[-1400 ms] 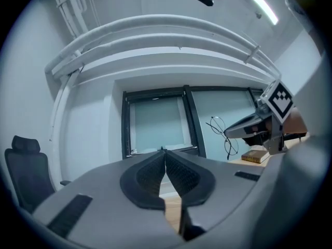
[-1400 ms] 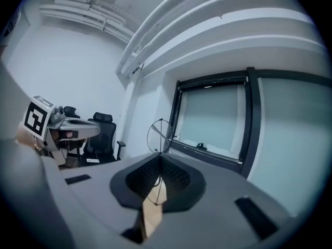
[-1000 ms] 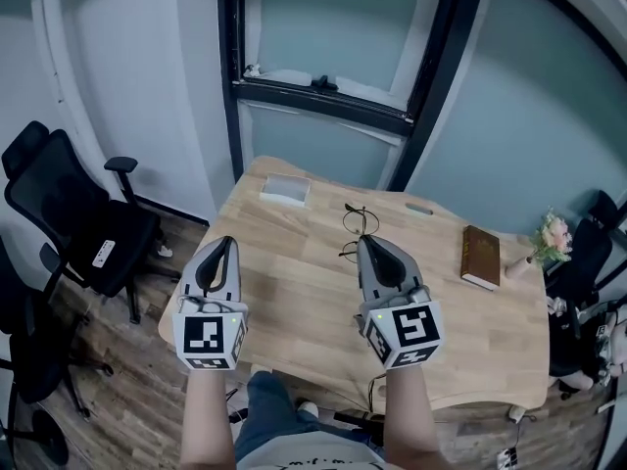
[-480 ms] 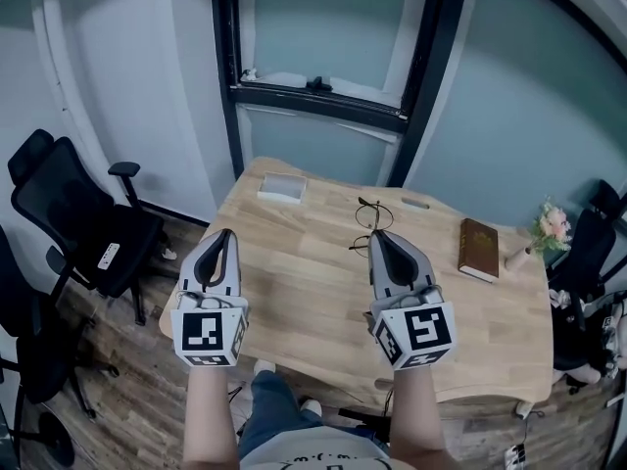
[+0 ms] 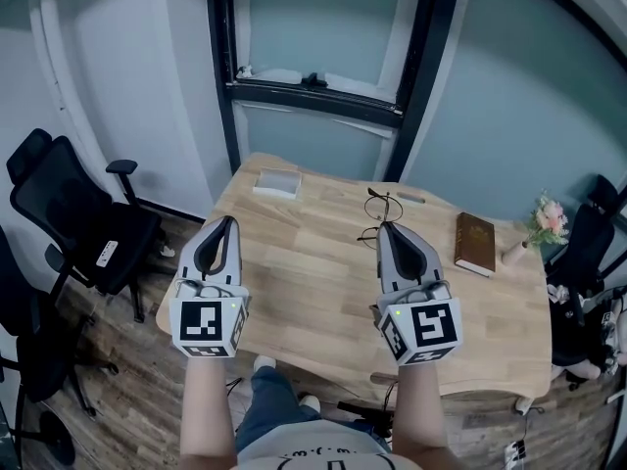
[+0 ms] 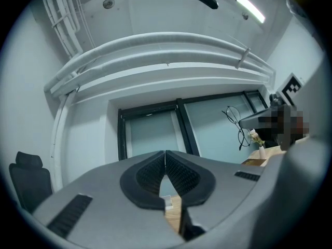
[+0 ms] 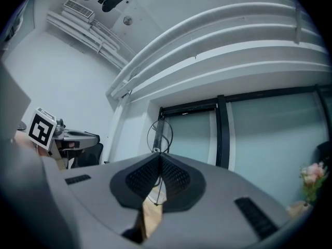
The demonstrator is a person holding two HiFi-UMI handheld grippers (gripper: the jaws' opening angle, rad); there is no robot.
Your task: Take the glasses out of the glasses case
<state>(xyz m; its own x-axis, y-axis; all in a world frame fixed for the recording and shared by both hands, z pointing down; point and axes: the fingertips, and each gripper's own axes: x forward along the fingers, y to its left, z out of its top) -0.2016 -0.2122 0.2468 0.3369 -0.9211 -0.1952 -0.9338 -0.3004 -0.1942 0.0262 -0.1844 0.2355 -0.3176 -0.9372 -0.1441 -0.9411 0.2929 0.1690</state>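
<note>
Glasses [image 5: 383, 206], pinched by a thin frame wire in the closed right gripper [image 5: 385, 228] above the wooden table [image 5: 313, 282], well apart from the glasses case [image 5: 277, 182], should be lowered slowly and level; left gripper [image 5: 226, 221] is closed, empty.

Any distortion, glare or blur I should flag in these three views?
Head view: sharp, evenly lit, window frame slightly bowed. Left gripper view: heavy fisheye, dark corners, ceiling light glaring top right. Right gripper view: same fisheye; the thin glasses read clearly against the pale background.
</note>
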